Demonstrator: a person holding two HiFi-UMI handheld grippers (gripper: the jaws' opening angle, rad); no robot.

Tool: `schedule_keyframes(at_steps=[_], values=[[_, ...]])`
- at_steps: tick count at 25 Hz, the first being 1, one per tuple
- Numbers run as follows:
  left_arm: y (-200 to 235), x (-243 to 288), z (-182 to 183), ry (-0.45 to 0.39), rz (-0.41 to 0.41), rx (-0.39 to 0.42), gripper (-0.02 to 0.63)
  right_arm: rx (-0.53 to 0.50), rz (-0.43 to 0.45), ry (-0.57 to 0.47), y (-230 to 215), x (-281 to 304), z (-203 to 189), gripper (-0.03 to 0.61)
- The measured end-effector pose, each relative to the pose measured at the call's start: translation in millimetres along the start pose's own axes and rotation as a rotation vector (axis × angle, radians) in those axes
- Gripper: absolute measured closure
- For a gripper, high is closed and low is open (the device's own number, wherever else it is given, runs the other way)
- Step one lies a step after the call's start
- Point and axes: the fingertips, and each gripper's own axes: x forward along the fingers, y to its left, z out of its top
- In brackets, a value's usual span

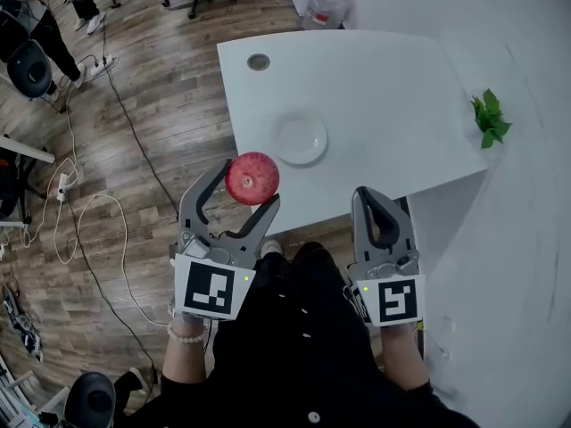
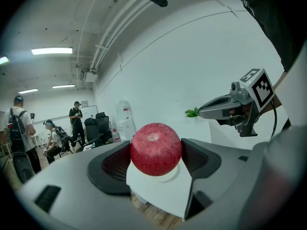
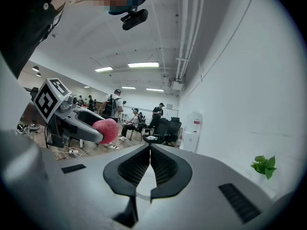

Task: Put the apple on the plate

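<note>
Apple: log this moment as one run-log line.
left gripper: shut on apple, short of plate | right gripper: shut, empty | plate: bare, on table | apple not yet placed

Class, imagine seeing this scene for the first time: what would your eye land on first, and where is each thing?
The red apple stands out, clamped between the fingers of the left gripper by the near left edge of the white table. Beyond it an empty white plate sits on that table, and the right gripper hangs shut and empty.
</note>
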Motion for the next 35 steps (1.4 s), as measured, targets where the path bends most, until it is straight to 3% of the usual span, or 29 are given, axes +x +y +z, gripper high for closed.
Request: schedule_keyframes(at_steps=[7, 17, 35], values=[[-3.0, -3.3, -1.4, 0.01, 0.014, -0.031, 0.27, -0.003, 0.014, 0.021, -1.4, -0.6, -2.9, 0.537], [7.4, 1.9, 4.8, 0.006, 0.07, -0.012, 0.27, -0.016, 0.07, -0.016, -5.2, 17.9, 2.8, 0.537], [24.7, 41.4, 6.3, 0.059, 0.179, -0.024, 0.27, -0.009, 0.187, -0.049, -41.6, 75.4, 1.2, 0.537]])
